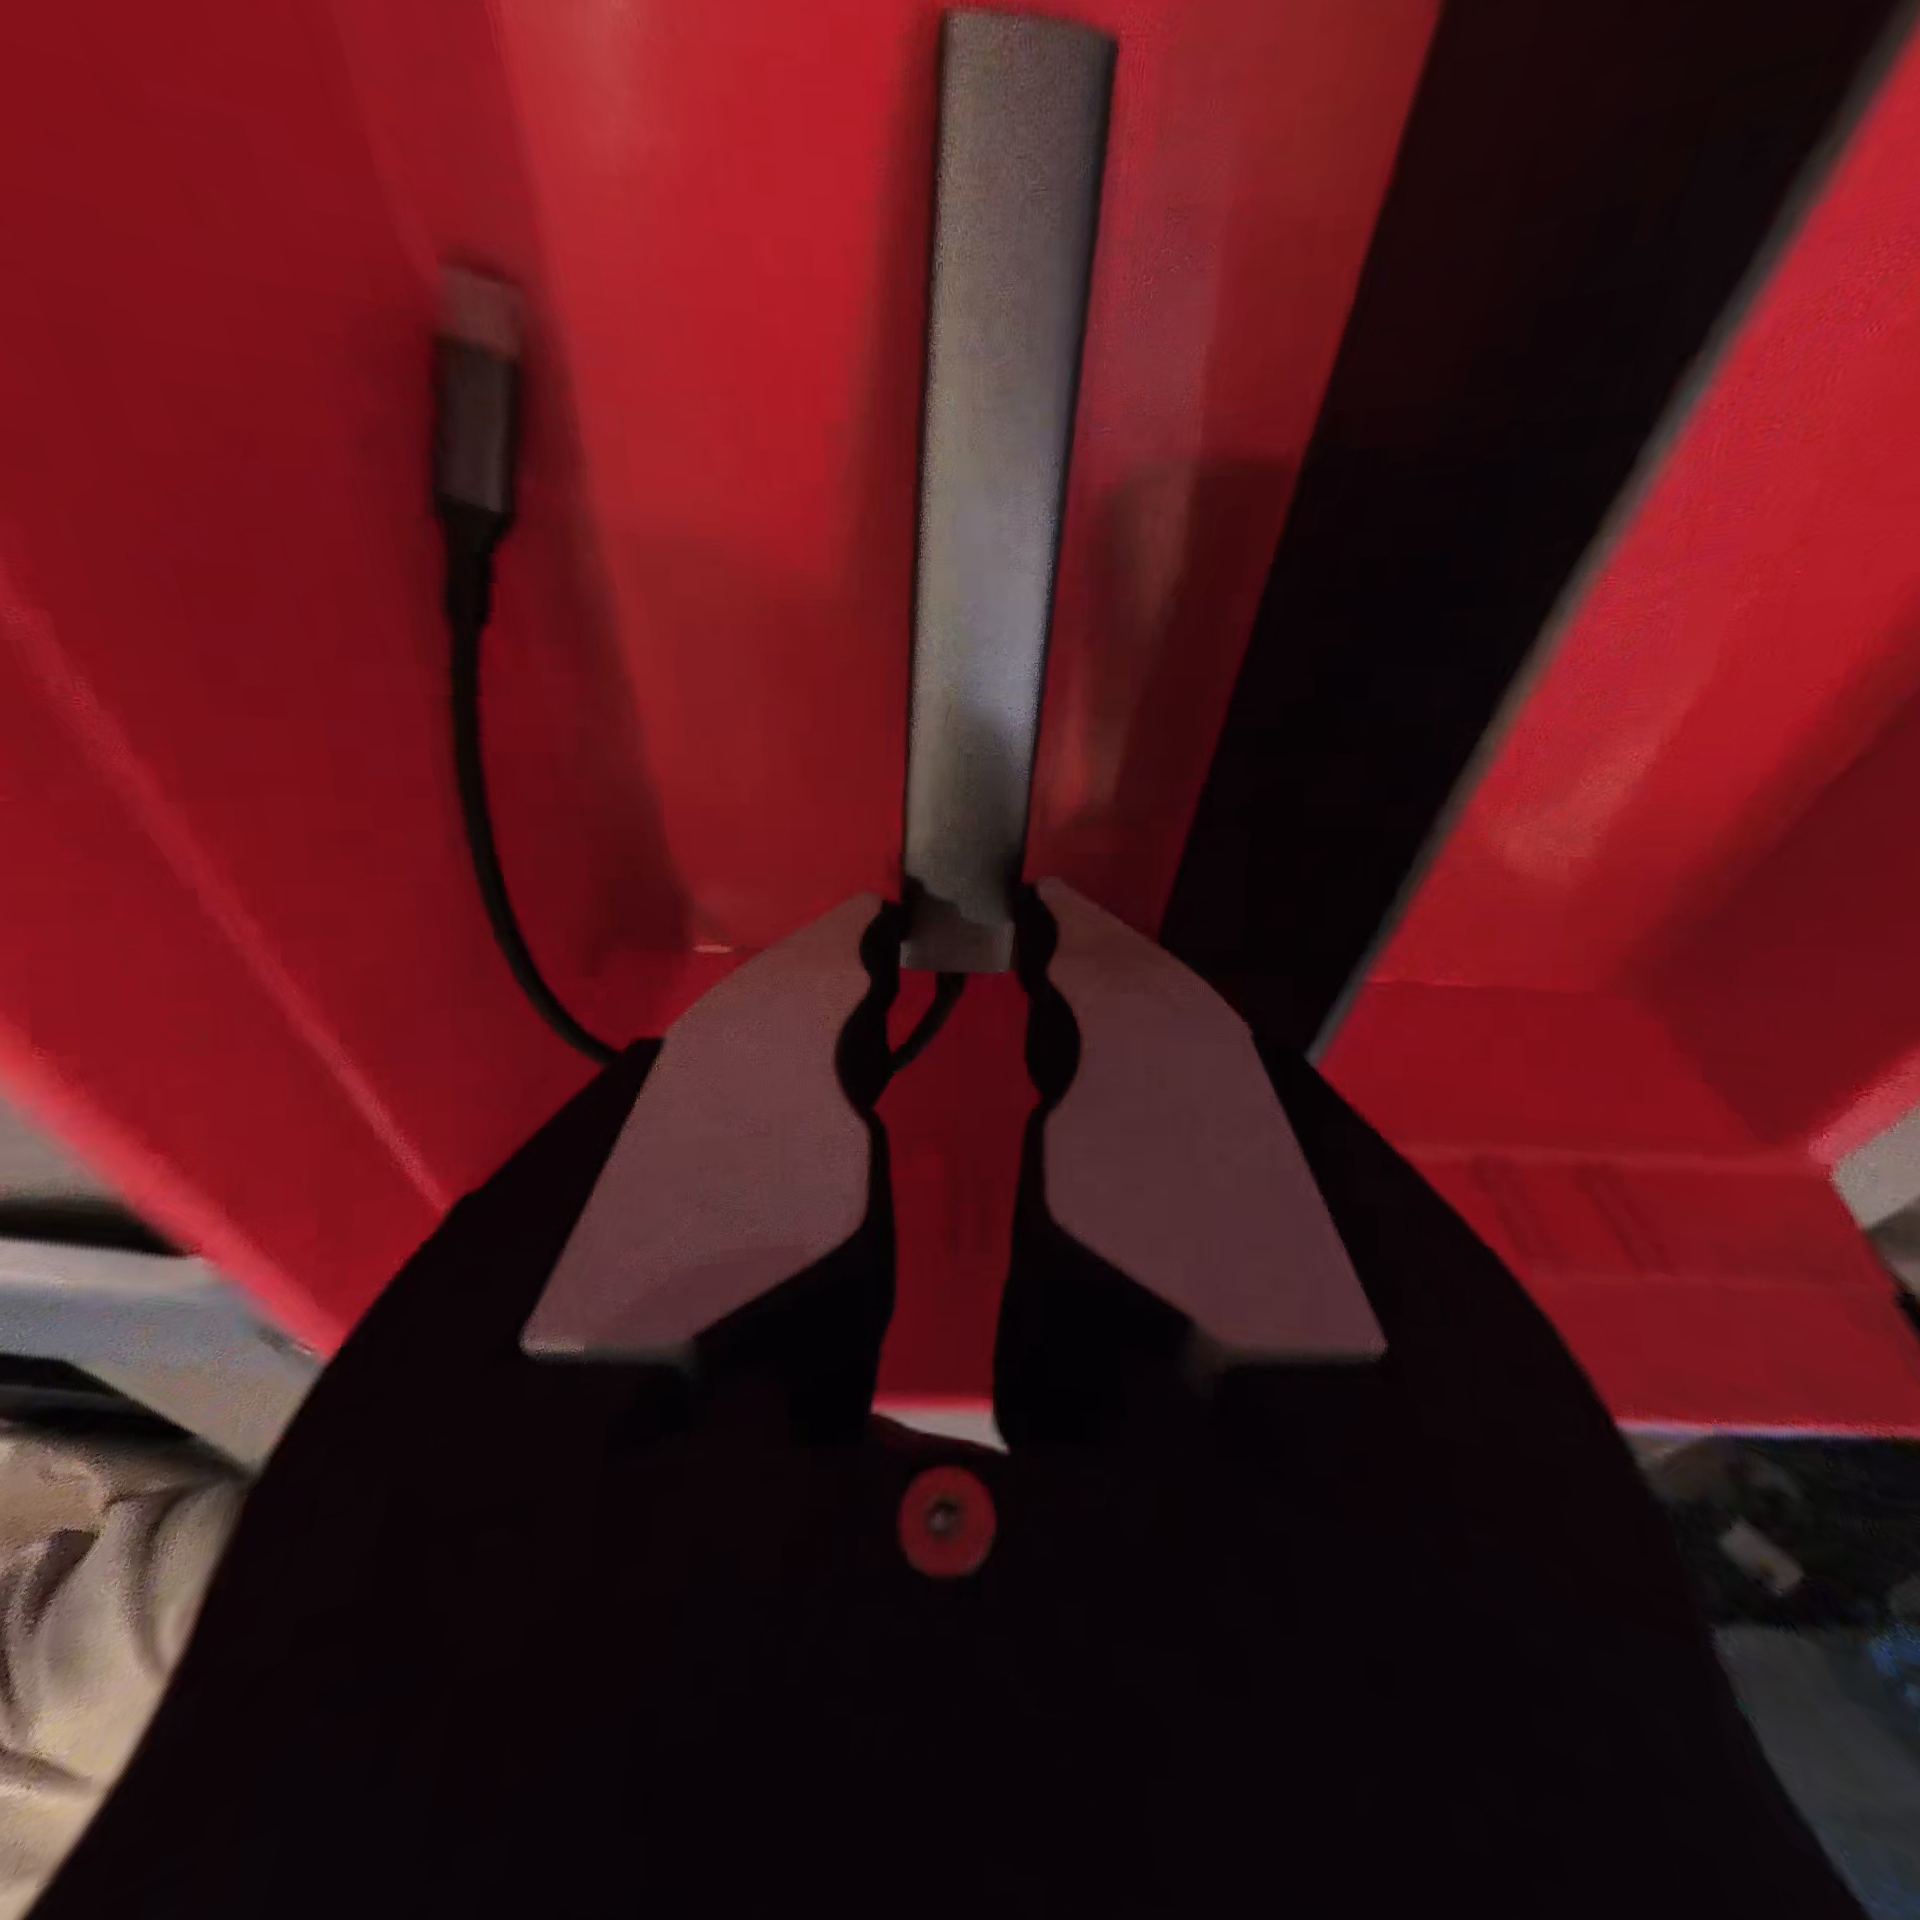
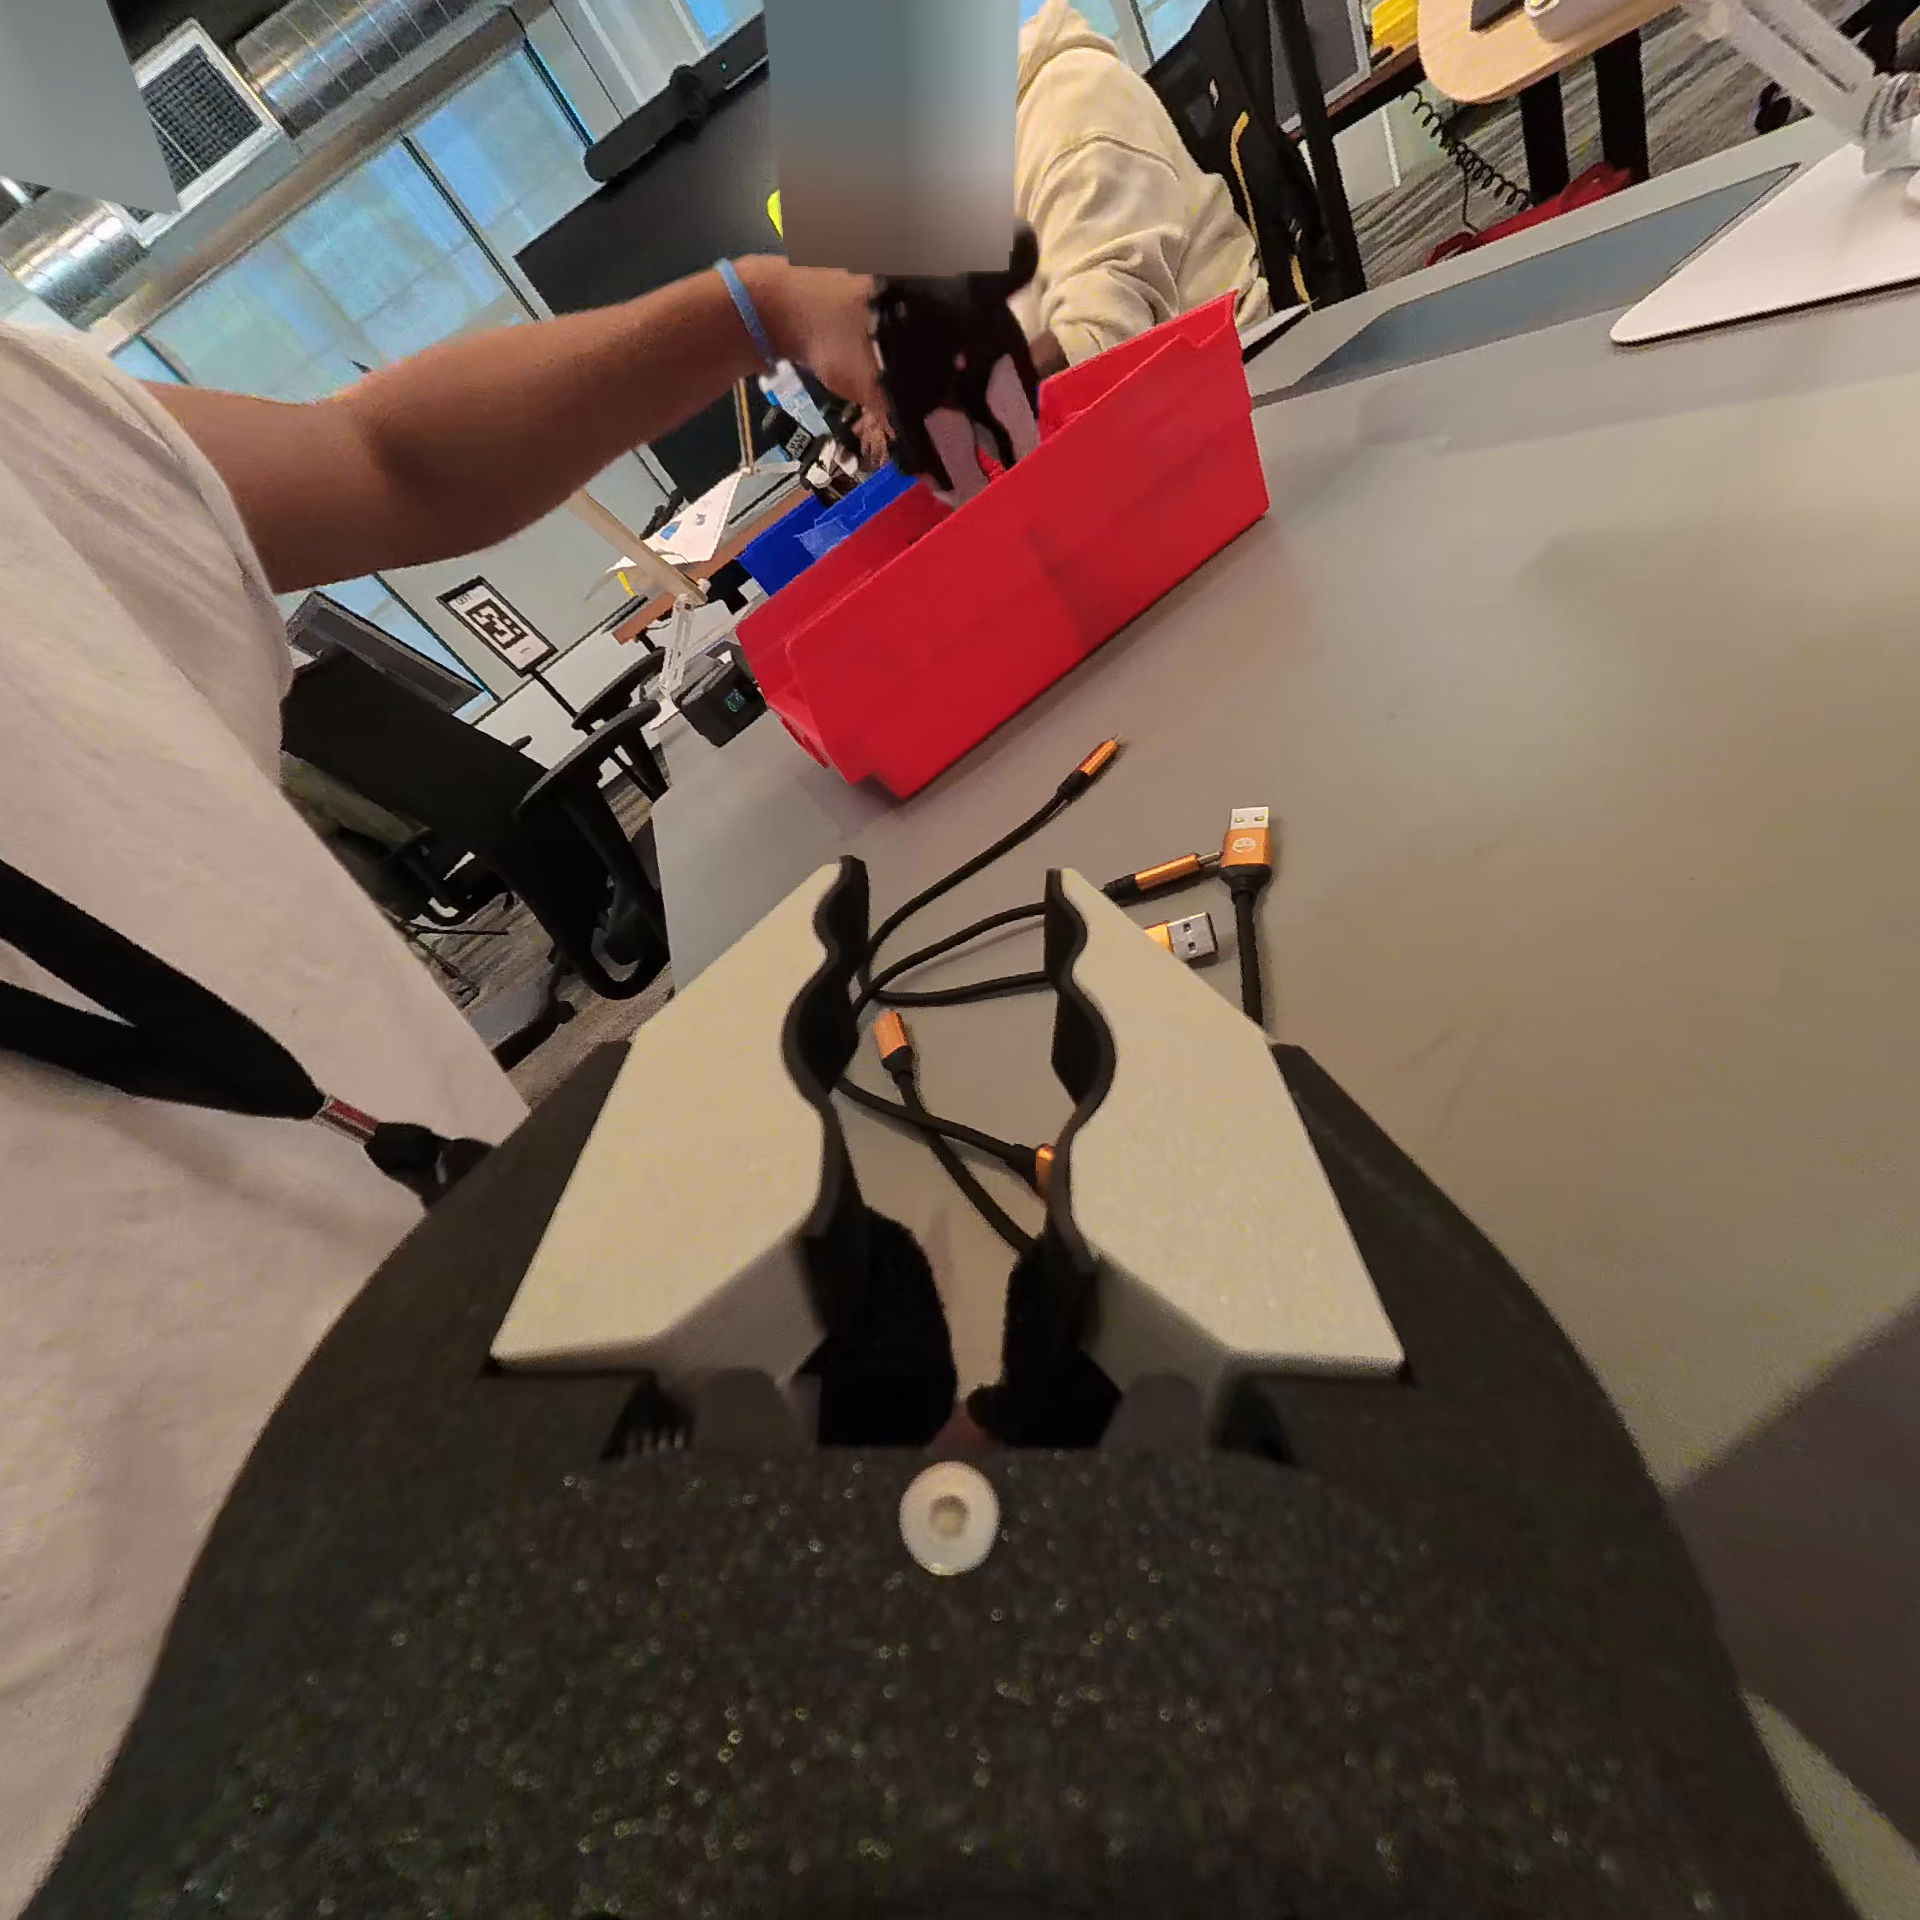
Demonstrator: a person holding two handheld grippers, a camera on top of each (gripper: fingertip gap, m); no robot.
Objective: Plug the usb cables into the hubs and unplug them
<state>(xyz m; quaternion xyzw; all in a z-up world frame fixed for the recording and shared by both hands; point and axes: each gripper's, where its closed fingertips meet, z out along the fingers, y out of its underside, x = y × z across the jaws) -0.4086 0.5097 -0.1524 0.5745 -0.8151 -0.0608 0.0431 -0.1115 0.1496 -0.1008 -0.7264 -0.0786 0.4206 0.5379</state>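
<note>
On the grey table [image 2: 1558, 727] stands a red bin [image 2: 997, 613], with a blue bin [image 2: 800, 530] just behind it on its far side. Inside the red bin [image 1: 727, 416], the left gripper [image 1: 956, 925] reaches down, its jaws clenched on the near end of a slim grey adapter bar [image 1: 997, 468]. The bar extends straight away from the fingertips along the bin's floor; whether it rests on that floor or hangs just above cannot be told. A thin black lead [image 1: 488, 810] leaves the held end, passes between the jaws and curves off to the left, ending in a grey plug [image 1: 478, 416] lying well to the left of the bar. The right wrist view shows the same left gripper [image 2: 961, 416] from afar, held by a hand [image 2: 831, 332] above the red bin.

The right gripper [image 2: 951, 894] hovers low over the table nearer the person, jaws released and holding nothing. A tangle of black cables [image 2: 966, 966] with orange connectors [image 2: 1247, 847] lies on the table beneath and just beyond its fingertips; some strands show between the jaws, contact not discernible.
</note>
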